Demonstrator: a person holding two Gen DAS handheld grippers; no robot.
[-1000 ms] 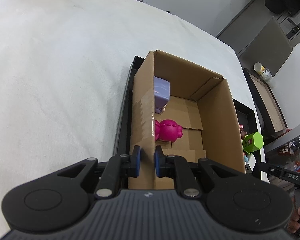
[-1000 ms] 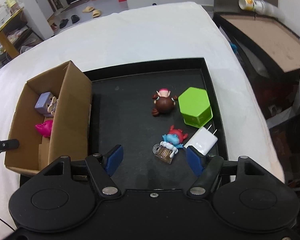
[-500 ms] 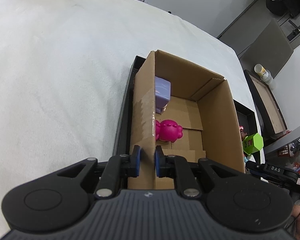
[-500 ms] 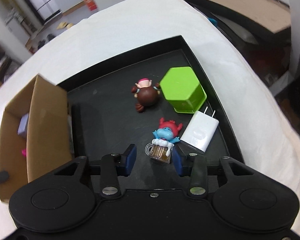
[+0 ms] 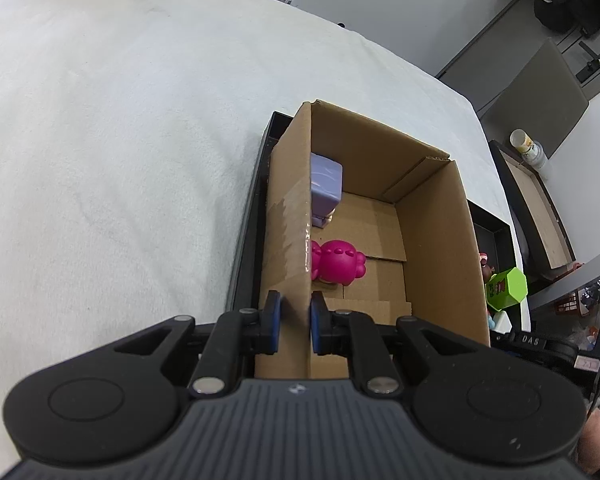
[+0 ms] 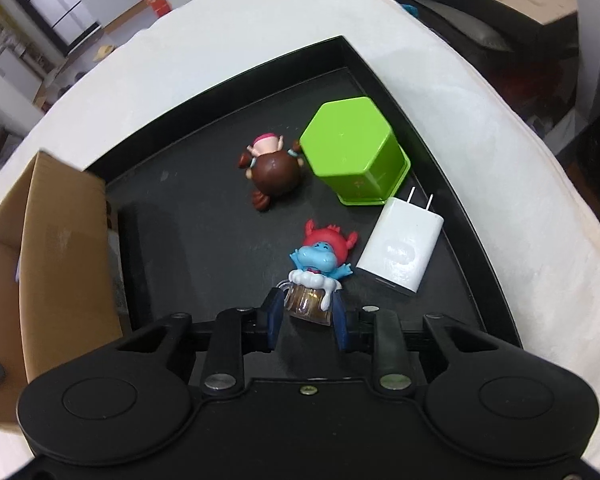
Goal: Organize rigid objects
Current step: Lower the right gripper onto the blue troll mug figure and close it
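Fingers of the right gripper (image 6: 307,318) are clamped on the brown mug base of a blue figurine with red hair (image 6: 320,258), which lies on the black tray (image 6: 388,76) just left of a white charger (image 6: 402,252); a green hexagonal box (image 6: 352,148) and a brown-haired doll (image 6: 274,170) sit farther back. Fingers of the left gripper (image 5: 291,322) pinch the near end of the left wall of the cardboard box (image 5: 436,236), which holds 2 toys: a pink figure (image 5: 338,260) and, beyond it, a lavender block (image 5: 326,184).
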